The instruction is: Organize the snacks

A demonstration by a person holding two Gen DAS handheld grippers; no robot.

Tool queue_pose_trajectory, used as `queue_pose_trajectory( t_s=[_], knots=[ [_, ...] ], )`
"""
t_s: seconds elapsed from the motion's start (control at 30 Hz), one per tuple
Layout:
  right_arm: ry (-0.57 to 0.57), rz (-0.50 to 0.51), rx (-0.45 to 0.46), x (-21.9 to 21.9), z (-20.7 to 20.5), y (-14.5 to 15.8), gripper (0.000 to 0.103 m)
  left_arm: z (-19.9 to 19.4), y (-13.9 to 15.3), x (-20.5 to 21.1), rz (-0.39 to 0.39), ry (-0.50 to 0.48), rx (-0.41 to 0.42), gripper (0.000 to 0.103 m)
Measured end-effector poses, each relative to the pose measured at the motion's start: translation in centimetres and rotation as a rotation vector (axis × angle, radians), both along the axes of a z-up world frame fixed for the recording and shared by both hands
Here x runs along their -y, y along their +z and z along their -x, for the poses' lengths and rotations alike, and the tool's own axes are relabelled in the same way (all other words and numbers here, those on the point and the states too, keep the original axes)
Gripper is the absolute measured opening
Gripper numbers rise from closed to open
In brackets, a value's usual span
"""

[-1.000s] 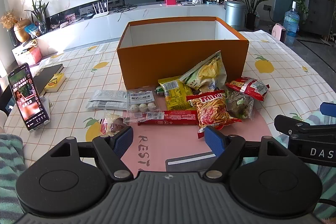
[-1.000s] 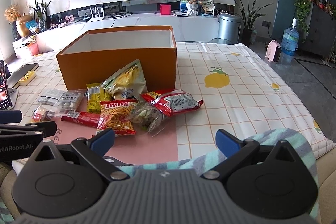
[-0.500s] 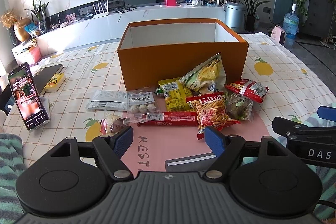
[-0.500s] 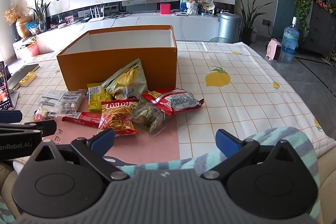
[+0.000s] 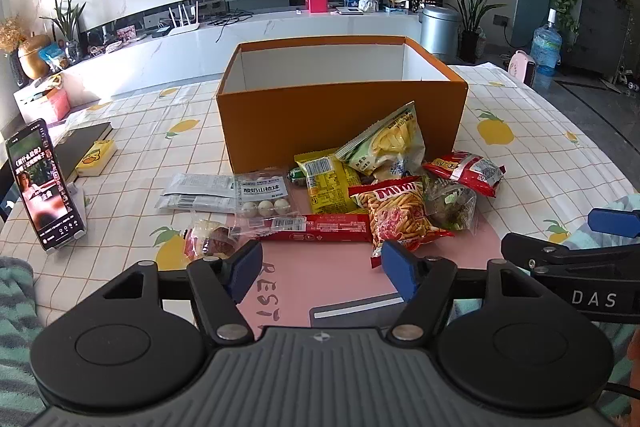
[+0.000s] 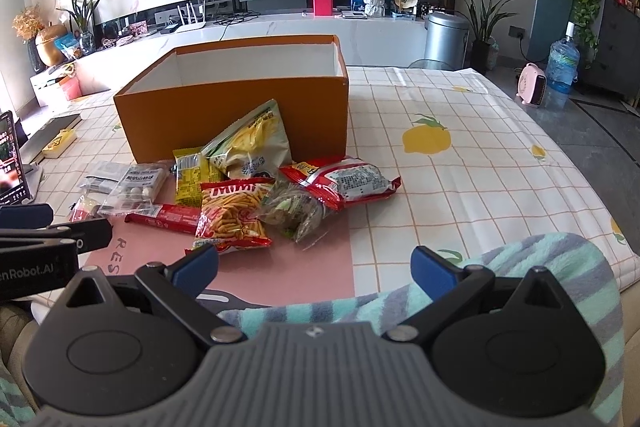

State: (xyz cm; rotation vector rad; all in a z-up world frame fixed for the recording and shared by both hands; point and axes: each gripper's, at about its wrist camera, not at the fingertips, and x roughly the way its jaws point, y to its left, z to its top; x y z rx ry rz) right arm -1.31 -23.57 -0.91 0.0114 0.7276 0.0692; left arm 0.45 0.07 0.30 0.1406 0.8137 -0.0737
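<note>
Snack packets lie heaped on a lemon-print tablecloth (image 5: 520, 115) just ahead of both tongs, against the near wall of an open orange box (image 5: 340, 115). A long red bar (image 5: 320, 227) lies flat nearest the left gripper (image 5: 322, 265), its long axis running left to right across the gap between the blue fingertips. Beside it, ahead of the left gripper's right finger, a red Mimi stick-snack bag (image 5: 400, 215) lies with its length pointing away toward the box. A yellow-green chip bag (image 6: 252, 143) leans upright against the box wall; a red-and-white packet (image 6: 348, 181) lies ahead and left of the right gripper (image 6: 314, 265), its length crosswise. Both tools hover level near the table's front edge, aimed at the box: the left gripper's jaws stand moderately parted and empty, the right gripper's stand wide and empty over a striped teal towel (image 6: 520, 267). The box shows white inner walls; its floor is hidden. A phone (image 5: 44, 191) stands propped far left of the left gripper.
</note>
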Motion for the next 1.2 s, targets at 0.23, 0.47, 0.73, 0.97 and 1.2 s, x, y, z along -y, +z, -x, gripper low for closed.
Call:
queue_pose_trajectory(
  t_s=[0.23,0.47,0.73,0.97,1.2],
  knots=[
    [0.054,-0.014,-0.018,-0.4,-2.0,-0.7,0.081,-1.4,-1.1,-0.9,0.205,-0.047,-0.048,0.036],
    [0.094,-0.01,-0.059,-0.3,-5.1,-1.8,0.063,-3.5,-2.2,-0.8,0.296,-0.072,-0.094,0.036],
    [0.069,0.008,-0.088,2.3,-10.2,-2.1,0.073,-7.5,-3.7,0.9,0.334,-0.02,-0.141,0.067],
    [-0.072,-0.224,-0.233,5.7,-14.2,-4.6,0.086,-10.5,-5.9,2.2,0.333,0.014,-0.209,0.067],
    [-0.13,-0.405,-0.278,6.7,-16.3,-6.6,0.087,-11.7,-6.9,3.1,0.309,0.018,-0.231,0.067]
  ],
)
